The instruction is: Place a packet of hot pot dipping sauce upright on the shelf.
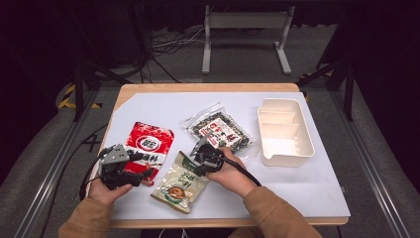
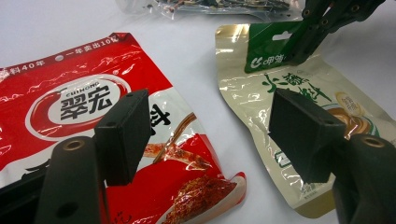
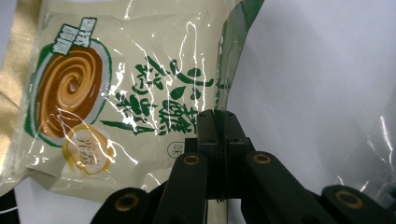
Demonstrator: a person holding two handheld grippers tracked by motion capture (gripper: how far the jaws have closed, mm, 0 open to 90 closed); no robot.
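The right hand-held gripper [image 3: 218, 122] has its jaws pinched tight on the green top edge of the beige sauce pouch [image 1: 181, 183], which lies on the white sheet over the bench [image 1: 317, 193], just beside the red pouch [image 1: 148, 146] and in front of the clear seaweed packet [image 1: 220, 130]. In the left gripper view its jaws bite the green header near the hang hole, and the film already curls up at that corner. To do this pick well, I judge the lift should go straight up and slowly, so the slick film cannot slide out of so narrow a bite; the hanging weight of the pouch will swing, so it should settle before being carried toward the cream tray [image 1: 302, 148] at the right. The right hand [image 1: 235, 176] reaches forward and leftward, wrist low, gripper angled down to the bench. The left hand-held gripper [image 1: 116, 166] rests low over the red pouch's near edge, jaws spread wide with nothing between them, its hand [image 1: 101, 191] close to the bench's front
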